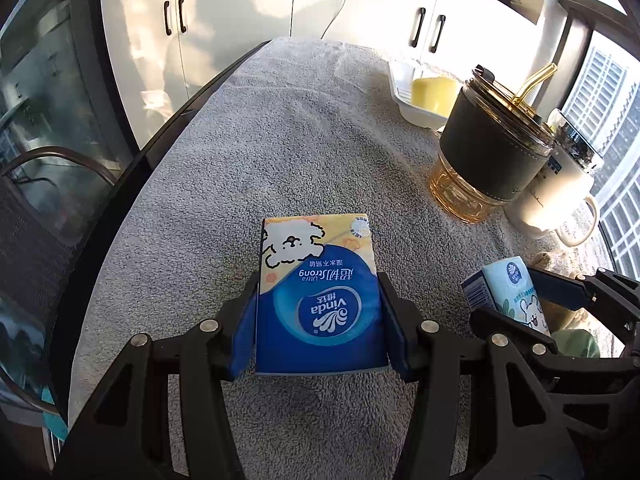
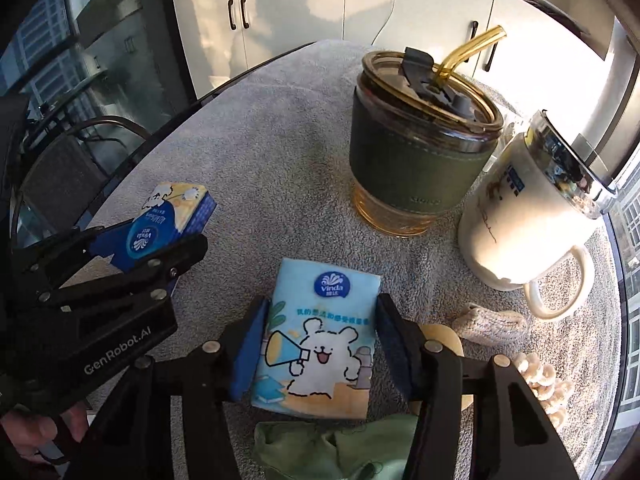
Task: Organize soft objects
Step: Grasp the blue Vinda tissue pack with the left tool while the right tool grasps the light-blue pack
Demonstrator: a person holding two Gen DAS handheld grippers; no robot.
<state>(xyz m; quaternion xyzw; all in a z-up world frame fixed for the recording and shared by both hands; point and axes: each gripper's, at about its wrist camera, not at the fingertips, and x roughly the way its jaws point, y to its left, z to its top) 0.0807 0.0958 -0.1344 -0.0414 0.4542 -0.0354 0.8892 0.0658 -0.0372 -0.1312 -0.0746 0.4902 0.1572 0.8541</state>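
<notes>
Claws both loaded: left claw point(image 1: 318, 320) clamps the blue Vinda tissue pack point(image 1: 320, 292), right claw point(image 2: 318, 344) grips the pale-blue tissue pack point(image 2: 320, 340).
Each pack's long axis runs straight ahead between the pads, above the towel-covered worktop point(image 1: 280, 140); white tray point(image 1: 404, 96) lies farther off, nearer the left claw.

Round bench point(image 1: 168, 148) with dark rim, covered by a grey fluffy towel point(image 1: 280, 140). On the towel: amber glass tumbler point(image 2: 420, 160) with dark green sleeve, lid and bent amber straw; cream mug point(image 2: 520, 220) with handle and shiny lid just beside it, right. White tray point(image 1: 404, 92) at far edge, yellow sponge-like block point(image 1: 434, 92) inside. Near edge: knitted beige piece point(image 2: 490, 322), cream scrunchie point(image 2: 544, 380), crumpled green cloth point(image 2: 336, 452), pale round thing partly hidden. Two tissue packs over the towel; contact with it unclear.
</notes>
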